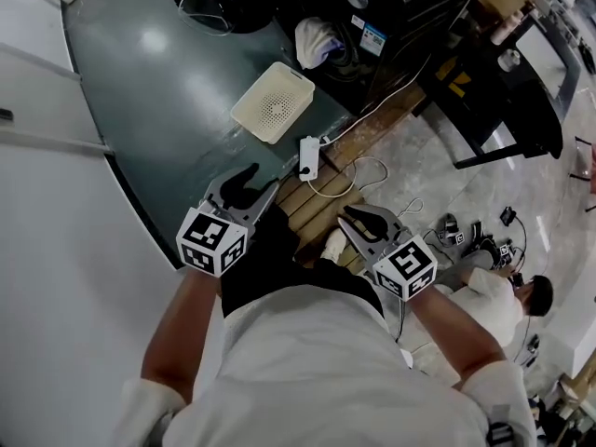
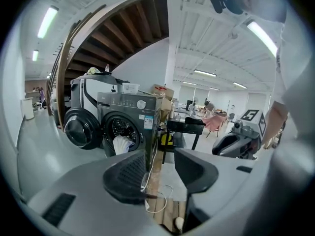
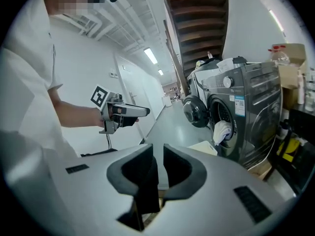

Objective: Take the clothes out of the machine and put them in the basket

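The dark grey washing machine point(image 2: 129, 122) stands ahead with its round door point(image 2: 78, 128) swung open. A white garment point(image 2: 121, 144) hangs out of the drum; it also shows as the white garment point(image 1: 315, 40) in the head view and the white garment point(image 3: 222, 131) in the right gripper view. The white perforated basket point(image 1: 273, 101) sits on the floor in front of the machine, its corner the basket point(image 3: 204, 146) in the right gripper view. My left gripper point(image 1: 244, 186) point(image 2: 162, 173) is open and empty, well short of the basket. My right gripper point(image 1: 358, 220) point(image 3: 158, 166) has a narrow gap between its jaws, with nothing pinched.
A white power strip point(image 1: 309, 156) with trailing cable lies on wooden boards point(image 1: 326, 194) right of the basket. A black table frame point(image 1: 503, 91) stands beside the machine. A person point(image 1: 507, 296) crouches at lower right among small gear. A white wall point(image 1: 56, 250) runs along the left.
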Action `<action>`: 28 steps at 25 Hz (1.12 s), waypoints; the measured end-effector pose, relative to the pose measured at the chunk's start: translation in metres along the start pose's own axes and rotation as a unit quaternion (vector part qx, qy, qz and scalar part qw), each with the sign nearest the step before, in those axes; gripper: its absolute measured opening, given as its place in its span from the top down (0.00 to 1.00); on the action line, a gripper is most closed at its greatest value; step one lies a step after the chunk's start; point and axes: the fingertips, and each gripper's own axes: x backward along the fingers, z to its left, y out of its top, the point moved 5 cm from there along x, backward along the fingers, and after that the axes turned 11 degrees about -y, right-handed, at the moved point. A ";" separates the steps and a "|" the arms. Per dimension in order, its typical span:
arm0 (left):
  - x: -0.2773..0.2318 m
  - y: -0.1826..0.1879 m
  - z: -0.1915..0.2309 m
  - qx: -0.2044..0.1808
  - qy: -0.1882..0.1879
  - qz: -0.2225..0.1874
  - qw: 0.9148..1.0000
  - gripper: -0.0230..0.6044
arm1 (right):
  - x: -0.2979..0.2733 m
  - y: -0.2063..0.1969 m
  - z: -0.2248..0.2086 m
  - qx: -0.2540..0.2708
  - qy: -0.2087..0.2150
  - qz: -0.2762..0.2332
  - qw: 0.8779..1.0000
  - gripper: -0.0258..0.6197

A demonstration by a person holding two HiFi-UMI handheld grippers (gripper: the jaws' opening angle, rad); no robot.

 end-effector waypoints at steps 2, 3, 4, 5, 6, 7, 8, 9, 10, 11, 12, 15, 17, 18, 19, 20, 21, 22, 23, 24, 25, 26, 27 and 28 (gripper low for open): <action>-0.007 0.010 0.016 -0.009 0.008 0.000 1.000 0.68 | -0.010 0.007 -0.005 -0.005 -0.005 -0.004 1.000 0.88; -0.013 0.013 0.025 -0.013 0.010 0.003 1.000 0.68 | -0.016 0.009 -0.007 -0.005 -0.008 -0.005 1.000 0.88; -0.020 0.015 0.035 -0.018 0.009 0.007 1.000 0.68 | -0.021 0.010 -0.010 -0.005 -0.011 -0.003 1.000 0.88; -0.029 0.017 0.045 -0.022 0.006 0.012 1.000 0.68 | -0.028 0.011 -0.013 -0.006 -0.014 0.000 1.000 0.88; -0.038 0.018 0.056 -0.025 0.001 0.017 1.000 0.67 | -0.035 0.012 -0.016 -0.008 -0.016 0.004 1.000 0.88; -0.047 0.019 0.068 -0.027 -0.004 0.022 0.999 0.66 | -0.044 0.012 -0.019 -0.009 -0.018 0.008 1.000 0.88; -0.057 0.019 0.081 -0.028 -0.009 0.027 0.999 0.66 | -0.053 0.013 -0.022 -0.012 -0.020 0.012 1.000 0.88; -0.067 0.018 0.094 -0.029 -0.013 0.031 0.999 0.65 | -0.062 0.013 -0.025 -0.015 -0.023 0.017 0.999 0.88; -0.077 0.018 0.109 -0.032 -0.015 0.036 0.999 0.65 | -0.071 0.014 -0.028 -0.018 -0.028 0.022 0.999 0.88; -0.088 0.018 0.124 -0.035 -0.018 0.039 0.998 0.64 | -0.081 0.014 -0.031 -0.020 -0.035 0.027 0.999 0.88; -0.100 0.019 0.140 -0.037 -0.022 0.041 0.998 0.64 | -0.091 0.014 -0.034 -0.023 -0.041 0.031 0.998 0.88; -0.137 0.014 0.185 -0.032 -0.039 0.043 0.998 0.63 | -0.118 0.008 -0.038 -0.022 -0.051 0.048 0.997 0.87; -0.166 0.009 0.214 -0.030 -0.046 0.039 0.998 0.63 | -0.135 0.000 -0.045 -0.024 -0.058 0.061 0.996 0.87; -0.181 0.007 0.229 -0.030 -0.049 0.037 0.998 0.62 | -0.145 -0.003 -0.051 -0.028 -0.062 0.067 0.995 0.87; -0.196 0.005 0.243 -0.030 -0.054 0.035 0.998 0.62 | -0.155 -0.007 -0.057 -0.032 -0.065 0.071 0.995 0.87; -0.212 0.003 0.255 -0.031 -0.060 0.035 0.997 0.62 | -0.166 -0.010 -0.063 -0.035 -0.068 0.075 0.994 0.87; -0.226 0.000 0.266 -0.033 -0.066 0.038 0.997 0.62 | -0.177 -0.013 -0.069 -0.036 -0.071 0.078 0.994 0.86; -0.239 -0.004 0.275 -0.038 -0.073 0.042 0.996 0.62 | -0.187 -0.016 -0.074 -0.037 -0.075 0.081 0.993 0.85; -0.250 -0.007 0.283 -0.044 -0.079 0.047 0.995 0.61 | -0.198 -0.018 -0.079 -0.039 -0.079 0.082 0.993 0.85; -0.261 -0.010 0.292 -0.050 -0.084 0.051 0.994 0.61 | -0.209 -0.019 -0.084 -0.041 -0.083 0.080 0.992 0.85; -0.270 -0.013 0.301 -0.057 -0.089 0.056 0.993 0.61 | -0.220 -0.019 -0.090 -0.043 -0.088 0.077 0.992 0.84; -0.280 -0.015 0.310 -0.062 -0.094 0.060 0.992 0.61 | -0.231 -0.019 -0.097 -0.045 -0.095 0.074 0.992 0.84; -0.290 -0.017 0.319 -0.067 -0.098 0.064 0.991 0.61 | -0.242 -0.020 -0.104 -0.047 -0.103 0.071 0.991 0.84; -0.299 -0.019 0.329 -0.071 -0.101 0.069 0.990 0.61 | -0.252 -0.020 -0.111 -0.049 -0.110 0.070 0.990 0.84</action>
